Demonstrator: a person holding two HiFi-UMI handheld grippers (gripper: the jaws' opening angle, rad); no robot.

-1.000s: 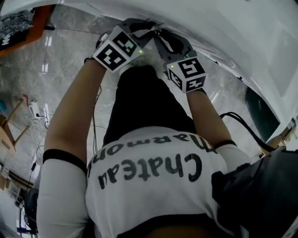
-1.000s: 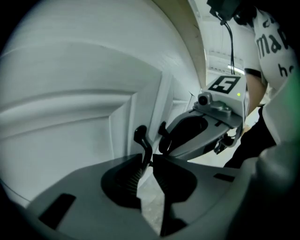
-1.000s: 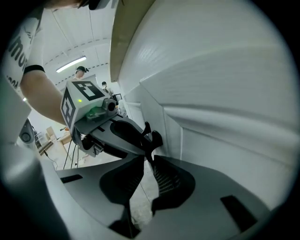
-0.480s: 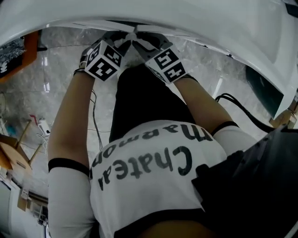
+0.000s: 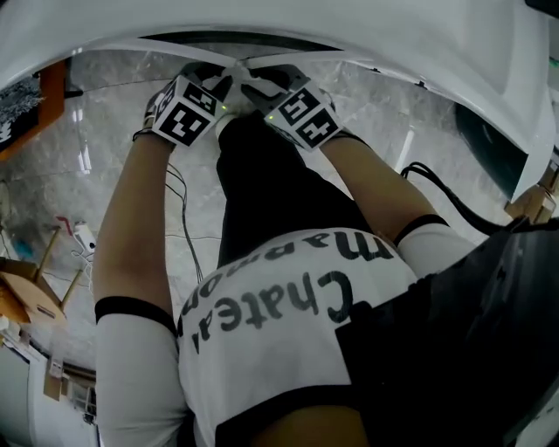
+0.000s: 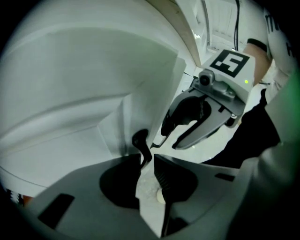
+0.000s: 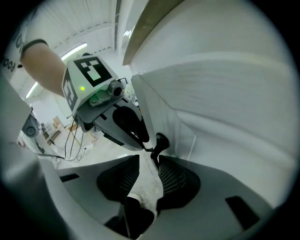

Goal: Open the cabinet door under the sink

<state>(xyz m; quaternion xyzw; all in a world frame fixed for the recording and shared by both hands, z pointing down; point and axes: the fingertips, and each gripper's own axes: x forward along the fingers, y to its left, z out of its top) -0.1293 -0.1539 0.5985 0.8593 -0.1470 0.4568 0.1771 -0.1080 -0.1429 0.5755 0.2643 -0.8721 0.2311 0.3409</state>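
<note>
1. the left door [image 6: 150, 93] of the cabinet stands upright just beyond the tips of the left gripper [image 6: 146, 160]. its long free edge runs straight up and away from the tips. the small dark left knob [image 6: 140, 139] juts off that edge towards the gripper on a bent stem.
2. the right door [image 7: 164, 112] stands the same way just beyond the tips of the right gripper [image 7: 149, 161]. its long edge rises away from them, and the dark right knob [image 7: 161, 140] points back at the gripper.
3. the left gripper's jaws are a little apart and have just been opening. the left knob's stem stands between the tips, close against one of them, with a sliver of light on the other side, so it is not pinched.
4. the right gripper's jaws are somewhat wider and have just been opening too. the right knob's stem sits at the tips beside one pad, with a clear gap to the other.
5. the two grippers are just beside each other, tips angled together.
6. beyond both grippers, under the white basin [image 5: 262, 26], a dark band [image 5: 236, 39] marks the cabinet's opening. its contents cannot be made out.
</note>
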